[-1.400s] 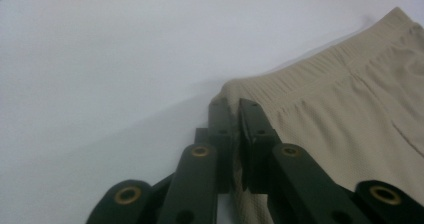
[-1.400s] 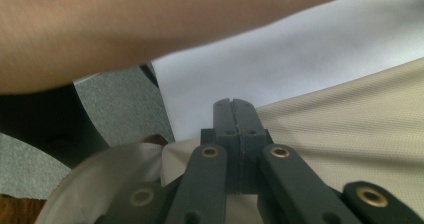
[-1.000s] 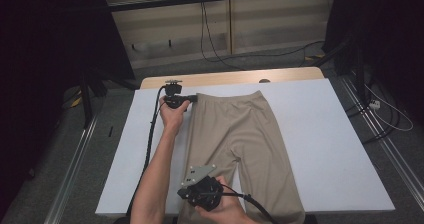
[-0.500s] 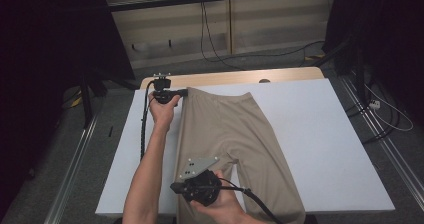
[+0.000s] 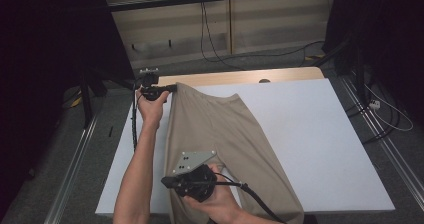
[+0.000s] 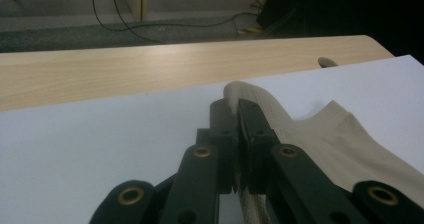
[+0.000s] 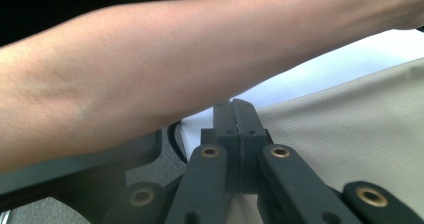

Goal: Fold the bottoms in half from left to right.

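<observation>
Beige cloth: trousers [image 5: 220, 139] lie flat on the white sheet [image 5: 320, 149], waist toward 12 o'clock of the high view, legs running down to 6 o'clock; one leg angles off toward 5 o'clock.
Sheet: white, covers most of the wooden table [image 5: 250, 77]; a bare strip of wood shows along the far edge at 12 o'clock.
My left claw [image 5: 170, 88]: at about 11 o'clock of the sheet, at the waist's left corner. In the left gripper view my left claw [image 6: 235, 116] has its jaws pressed together on a raised fold of the trousers [image 6: 320, 139]; the cloth peaks just past the tips and falls away toward 4 o'clock.
My left hand [image 5: 150, 106]: wrapped round the handle, forearm running down to 7 o'clock.
My right claw [image 5: 167, 182]: low on the sheet near 6 o'clock, pointing toward 9 o'clock at the left edge of the near trouser leg, grey plate [image 5: 194, 160] on top. In the right gripper view my right claw [image 7: 239, 115] has its jaws together; the beige edge [image 7: 350, 134] runs right up to them, but whether cloth sits between the pads I cannot tell.
My right hand [image 5: 215, 204]: under the gripper body, cable trailing to 5 o'clock.
Forearm [image 7: 165, 74]: my left one, crossing the right gripper view above the tips from 9 to 2 o'clock.
</observation>
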Demonstrator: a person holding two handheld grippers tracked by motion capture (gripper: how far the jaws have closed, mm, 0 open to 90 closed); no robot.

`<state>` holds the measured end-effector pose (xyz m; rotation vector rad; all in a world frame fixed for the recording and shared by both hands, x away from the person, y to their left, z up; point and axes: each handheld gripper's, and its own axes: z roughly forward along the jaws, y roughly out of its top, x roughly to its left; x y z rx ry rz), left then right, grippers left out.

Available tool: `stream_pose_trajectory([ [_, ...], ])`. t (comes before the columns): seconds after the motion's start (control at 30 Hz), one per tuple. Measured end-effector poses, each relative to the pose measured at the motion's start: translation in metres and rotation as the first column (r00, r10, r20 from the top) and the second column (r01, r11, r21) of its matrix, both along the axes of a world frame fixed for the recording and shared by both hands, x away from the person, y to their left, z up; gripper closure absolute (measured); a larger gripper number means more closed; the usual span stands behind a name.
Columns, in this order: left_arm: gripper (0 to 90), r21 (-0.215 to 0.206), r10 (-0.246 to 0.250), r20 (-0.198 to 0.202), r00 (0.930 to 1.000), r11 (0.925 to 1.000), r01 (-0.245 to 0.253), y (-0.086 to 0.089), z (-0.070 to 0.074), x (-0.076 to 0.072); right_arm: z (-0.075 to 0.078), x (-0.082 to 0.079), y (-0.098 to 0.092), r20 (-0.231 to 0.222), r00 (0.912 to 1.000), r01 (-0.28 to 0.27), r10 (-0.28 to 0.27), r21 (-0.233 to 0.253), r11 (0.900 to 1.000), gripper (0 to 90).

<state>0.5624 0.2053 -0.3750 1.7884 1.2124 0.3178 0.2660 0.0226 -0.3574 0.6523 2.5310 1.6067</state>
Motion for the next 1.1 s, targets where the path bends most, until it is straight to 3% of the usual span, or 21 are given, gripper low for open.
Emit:
stream_pose_trajectory([
  [0.17,86.5,0.008,0.033,0.009,0.9994,0.9994,-0.033,0.014,0.01,-0.004,0.008,-0.001,0.007,0.008,0.9998,-0.021,0.021,0.019,1.0,90.0],
  [0.43,86.5,0.059,0.073,0.007,0.9973,0.9956,-0.073,0.035,0.028,-0.004,0.029,0.003,0.017,0.04,0.9986,-0.037,0.035,0.042,0.998,90.0],
  [0.67,86.4,0.085,0.063,-0.021,0.9978,0.9945,-0.061,0.025,0.014,0.0,0.017,0.005,0.011,0.028,0.9993,-0.026,0.025,0.026,0.999,90.0],
  [0.8,86.4,0.073,0.053,-0.015,0.9985,0.996,-0.052,0.011,0.012,0.002,0.013,0.003,0.001,0.022,0.9996,-0.02,0.02,0.028,0.999,90.0],
  [0.93,86.3,0.088,0.023,-0.007,0.9997,0.9959,-0.022,-0.005,0.012,0.002,0.016,-0.002,-0.015,0.018,0.9998,-0.009,0.008,0.038,0.999,90.0],
  [1.1,86.4,0.076,0.017,-0.014,0.9998,0.997,-0.016,-0.021,0.008,0.005,0.02,-0.009,-0.04,0.05,0.997,0.056,-0.059,0.054,0.997,90.0],
])
